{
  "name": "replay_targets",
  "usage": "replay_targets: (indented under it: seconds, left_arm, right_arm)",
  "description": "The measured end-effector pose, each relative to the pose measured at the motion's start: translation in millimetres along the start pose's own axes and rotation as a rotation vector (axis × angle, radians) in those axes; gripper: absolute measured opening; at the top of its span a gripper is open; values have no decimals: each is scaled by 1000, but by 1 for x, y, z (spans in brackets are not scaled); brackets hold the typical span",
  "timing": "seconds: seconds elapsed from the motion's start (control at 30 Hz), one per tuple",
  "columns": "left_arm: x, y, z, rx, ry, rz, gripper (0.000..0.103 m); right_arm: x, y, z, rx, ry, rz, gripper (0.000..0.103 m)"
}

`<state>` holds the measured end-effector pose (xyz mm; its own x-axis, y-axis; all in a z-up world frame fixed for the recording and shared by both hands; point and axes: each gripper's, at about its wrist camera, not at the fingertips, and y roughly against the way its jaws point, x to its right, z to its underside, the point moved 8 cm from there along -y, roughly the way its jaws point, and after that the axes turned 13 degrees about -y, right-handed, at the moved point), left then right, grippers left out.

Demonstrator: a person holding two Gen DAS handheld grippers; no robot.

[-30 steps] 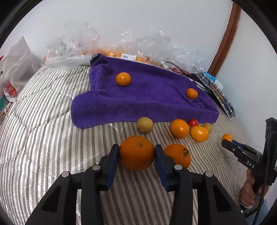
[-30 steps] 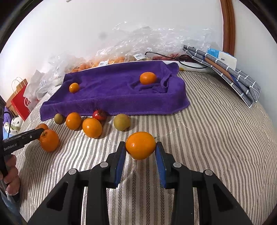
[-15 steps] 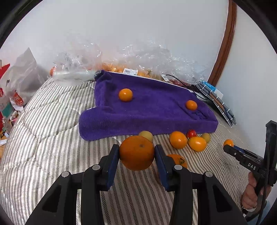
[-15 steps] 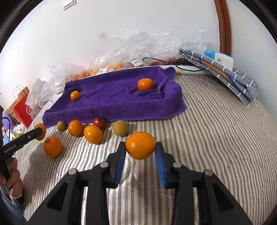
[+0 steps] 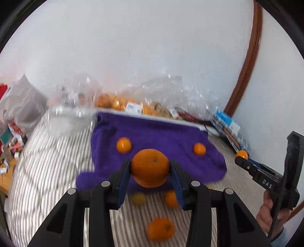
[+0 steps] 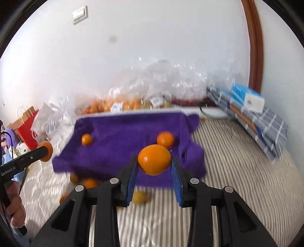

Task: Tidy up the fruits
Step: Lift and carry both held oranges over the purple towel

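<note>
Left gripper [image 5: 150, 168]: clamped a large orange [image 5: 150, 167].
Right gripper [image 6: 154, 163]: clamped a smaller orange [image 6: 154, 159].
Right wrist view only: wall switch [image 6: 80, 14].
Both views: purple towel [image 5: 161, 133].

A bedroom in a home: a bed under a striped quilt [image 6: 237, 171] stands against a white wall with a light switch [image 6: 80, 14] and a brown wooden door frame [image 6: 255, 47]. Folded checked cloth [image 6: 269, 129], a red paper shopping bag [image 6: 26, 123] and clear plastic fruit bags [image 6: 161, 81] lie along the bed's edges.
</note>
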<state>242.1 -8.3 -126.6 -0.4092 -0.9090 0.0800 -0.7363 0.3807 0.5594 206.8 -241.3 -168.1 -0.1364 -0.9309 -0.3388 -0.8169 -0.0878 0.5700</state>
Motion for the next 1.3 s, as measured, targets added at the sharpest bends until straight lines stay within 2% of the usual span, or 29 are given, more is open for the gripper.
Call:
replay_targets:
  seconds: [0.17,0.27,0.4,0.6,0.7,0.87,1.07,1.3]
  left_arm:
    - [-8,-21,-35,41,0,-52,40]
    - [-14,-38,-41,49,7,-66,40]
    - [-20,-55,-28,41,41,-36,40]
    - [-33,-72,-14,7,67,-53,40]
    - [-38,-77,-9,-9,60,-89,40]
    - [-42,-84,-2,-41,90,-69,40]
    - [-36,-91,6,-74,60,-103,40]
    - [-36,-101,13,-112,71,-109,40]
  right_arm:
    - [-8,-17,-32,45,0,-7,34]
    - [-4,-35,-38,38,-19,-1,34]
    - [10,-61,-30,12,-52,7,34]
    - [23,-83,-20,-40,-51,37,34]
    - [27,-88,-17,-58,-60,34,34]
    - [26,-94,-10,-84,-56,31,34]
    - [24,-99,-3,-105,-44,37,34]
    - [26,-107,3,-137,-50,48,34]
